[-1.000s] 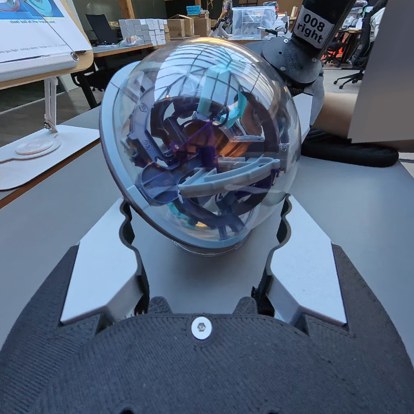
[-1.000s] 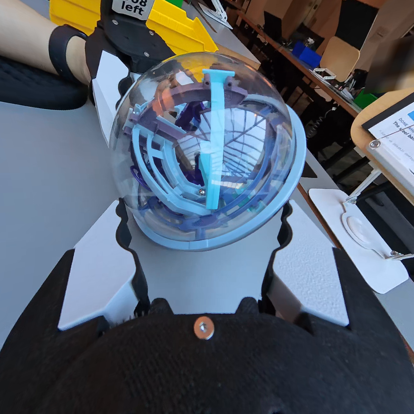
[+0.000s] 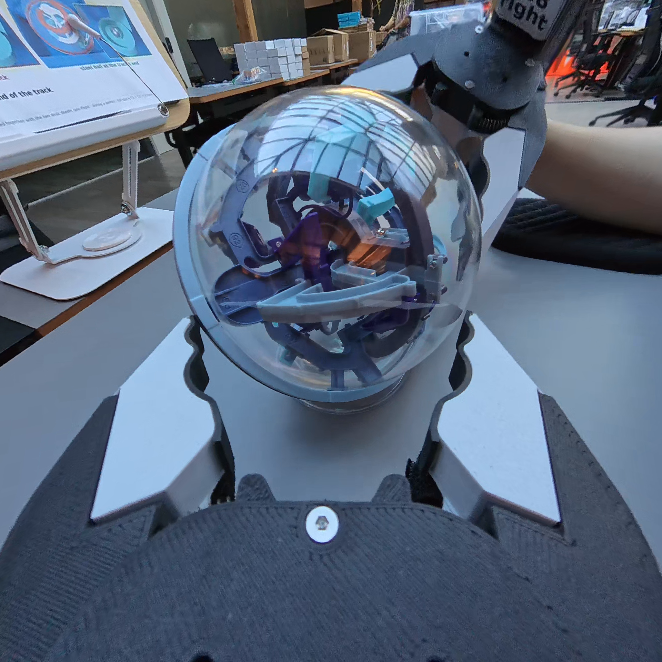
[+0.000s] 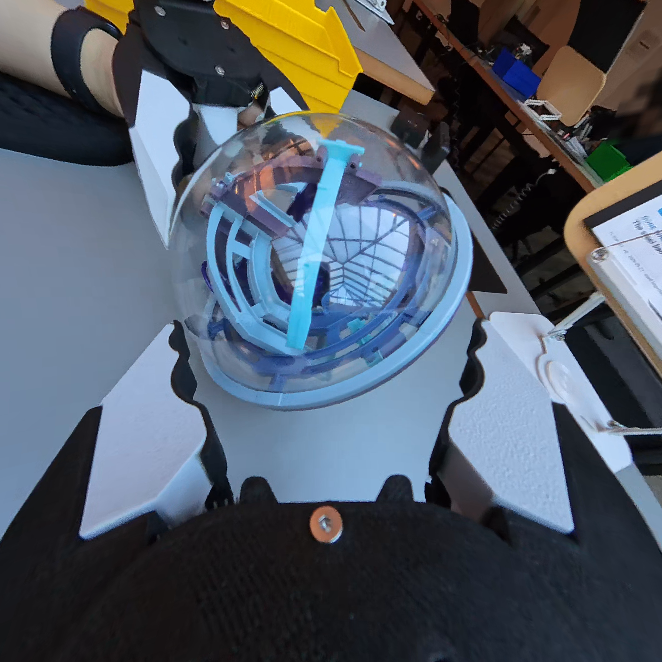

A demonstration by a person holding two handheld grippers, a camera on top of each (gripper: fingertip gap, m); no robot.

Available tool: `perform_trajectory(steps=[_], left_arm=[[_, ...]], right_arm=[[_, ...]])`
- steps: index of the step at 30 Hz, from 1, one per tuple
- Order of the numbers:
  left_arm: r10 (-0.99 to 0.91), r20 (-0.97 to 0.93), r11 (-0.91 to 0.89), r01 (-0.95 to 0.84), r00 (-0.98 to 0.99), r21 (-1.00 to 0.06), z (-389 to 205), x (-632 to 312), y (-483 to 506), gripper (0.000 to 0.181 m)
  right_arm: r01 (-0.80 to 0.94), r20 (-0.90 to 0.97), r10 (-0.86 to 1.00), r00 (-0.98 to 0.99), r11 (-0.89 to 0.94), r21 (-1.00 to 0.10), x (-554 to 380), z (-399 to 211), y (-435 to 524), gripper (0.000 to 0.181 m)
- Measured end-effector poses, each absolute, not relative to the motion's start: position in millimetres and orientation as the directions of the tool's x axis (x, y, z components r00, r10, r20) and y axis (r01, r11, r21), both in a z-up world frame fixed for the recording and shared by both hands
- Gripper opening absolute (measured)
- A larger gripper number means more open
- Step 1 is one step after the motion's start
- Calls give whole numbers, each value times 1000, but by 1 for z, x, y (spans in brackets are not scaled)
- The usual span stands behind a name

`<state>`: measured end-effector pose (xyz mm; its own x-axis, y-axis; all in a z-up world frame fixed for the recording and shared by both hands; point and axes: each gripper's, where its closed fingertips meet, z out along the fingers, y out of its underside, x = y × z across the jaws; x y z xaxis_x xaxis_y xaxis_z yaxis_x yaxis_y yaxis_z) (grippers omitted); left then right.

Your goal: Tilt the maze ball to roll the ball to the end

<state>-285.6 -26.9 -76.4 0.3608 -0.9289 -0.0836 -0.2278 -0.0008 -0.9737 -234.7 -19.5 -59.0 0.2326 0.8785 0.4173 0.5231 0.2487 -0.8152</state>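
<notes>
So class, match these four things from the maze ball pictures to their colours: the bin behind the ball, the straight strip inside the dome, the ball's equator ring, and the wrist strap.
Things:
1. bin
2. straight strip
3. equator ring of the maze ball
4. wrist strap

Colours:
A. black
B. pale grey-blue
C. yellow
D. turquoise

Pairs: 1-C, 2-D, 3-B, 4-A

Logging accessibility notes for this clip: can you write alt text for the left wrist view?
A clear maze ball with blue, grey and purple tracks sits tilted on a grey table, between the open left tongs. The right tongs reach in from behind it; a document stand is at left.
</notes>
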Motion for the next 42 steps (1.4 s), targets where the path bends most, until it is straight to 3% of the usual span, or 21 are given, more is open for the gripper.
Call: perform_trajectory(steps=[4,16,29,42], left_arm=[[-922,-107,14,-246,371,-969,-79,-284,-25,139],[-937,-56,-31,-241,345,-970,-81,-297,-21,135],[-950,25,-88,-192,310,-977,-76,-304,-24,129],[-942,10,-94,-236,335,-967,-86,-287,-25,138]], right_arm=[[536,334,928,166,199,-820,-239,-65,-23,143],[538,350,890,291,151,-829,-236,-66,-25,138],[571,348,891,293,129,-811,-229,-73,-31,138],[504,294,920,259,131,-854,-234,-71,-33,146]])
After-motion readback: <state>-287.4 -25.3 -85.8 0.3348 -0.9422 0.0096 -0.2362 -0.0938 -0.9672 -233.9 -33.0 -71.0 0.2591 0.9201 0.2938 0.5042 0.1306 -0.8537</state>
